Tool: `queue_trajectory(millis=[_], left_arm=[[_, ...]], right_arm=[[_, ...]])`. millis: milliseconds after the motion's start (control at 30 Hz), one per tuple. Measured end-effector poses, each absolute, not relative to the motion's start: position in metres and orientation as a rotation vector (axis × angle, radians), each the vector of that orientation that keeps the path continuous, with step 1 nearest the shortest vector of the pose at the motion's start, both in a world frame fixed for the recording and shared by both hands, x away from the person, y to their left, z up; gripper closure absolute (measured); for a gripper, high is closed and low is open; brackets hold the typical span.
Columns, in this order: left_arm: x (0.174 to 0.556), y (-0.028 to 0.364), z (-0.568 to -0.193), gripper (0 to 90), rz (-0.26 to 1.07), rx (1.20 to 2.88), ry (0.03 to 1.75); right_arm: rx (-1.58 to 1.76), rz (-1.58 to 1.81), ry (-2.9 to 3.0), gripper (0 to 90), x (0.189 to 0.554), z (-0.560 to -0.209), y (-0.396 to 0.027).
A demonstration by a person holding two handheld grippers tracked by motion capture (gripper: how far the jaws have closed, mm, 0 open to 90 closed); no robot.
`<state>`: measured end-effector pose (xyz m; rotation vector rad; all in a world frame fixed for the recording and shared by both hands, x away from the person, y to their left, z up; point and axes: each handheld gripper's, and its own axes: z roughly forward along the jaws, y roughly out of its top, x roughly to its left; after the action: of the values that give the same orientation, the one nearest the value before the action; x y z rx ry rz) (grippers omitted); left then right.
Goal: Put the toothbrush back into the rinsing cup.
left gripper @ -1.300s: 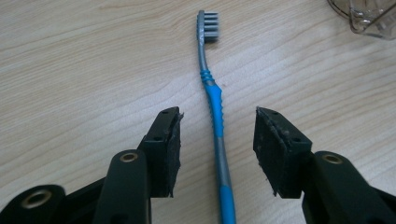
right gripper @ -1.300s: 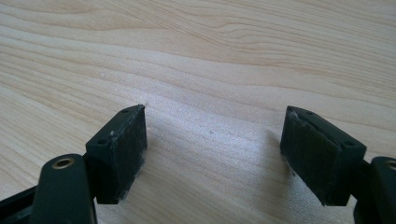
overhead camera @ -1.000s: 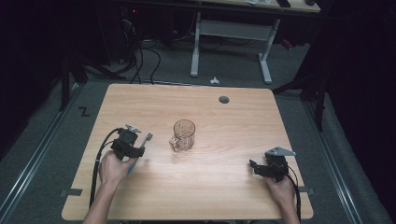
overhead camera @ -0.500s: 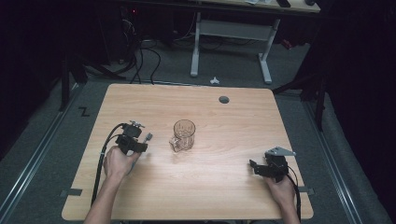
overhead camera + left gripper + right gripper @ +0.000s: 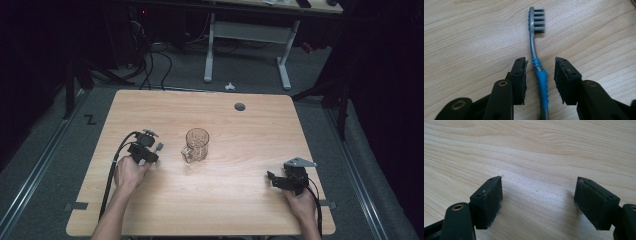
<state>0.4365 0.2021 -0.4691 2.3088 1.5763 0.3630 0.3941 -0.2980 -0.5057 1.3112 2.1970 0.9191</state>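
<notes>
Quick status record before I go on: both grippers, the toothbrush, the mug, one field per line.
left gripper: jaws either side of the toothbrush handle, just been closing, pads not yet touching it
toothbrush: flat on the table, bristle head pointing away from the jaws
right gripper: open over bare wood, nothing between the jaws
glass mug: upright mid-table, between the two grippers, untouched

Wooden table (image 5: 240, 135): toothbrush (image 5: 537, 62), glass mug (image 5: 196, 145) lying on it
</notes>
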Motion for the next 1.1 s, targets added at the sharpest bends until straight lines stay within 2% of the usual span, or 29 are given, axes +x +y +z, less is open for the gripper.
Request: queue_trajectory(millis=[800,1100], left_arm=[[0.4407,0.2024,-0.4728,77.3,0.340,2.328,1.598],[0.4413,0.2030,-0.4724,78.9,0.320,2.325,1.610]], right_arm=[[1.311,0.920,2.198,22.9,0.3940,-0.5057,-0.2980],[1.310,0.920,2.198,22.9,0.3940,-0.5058,-0.2979]])
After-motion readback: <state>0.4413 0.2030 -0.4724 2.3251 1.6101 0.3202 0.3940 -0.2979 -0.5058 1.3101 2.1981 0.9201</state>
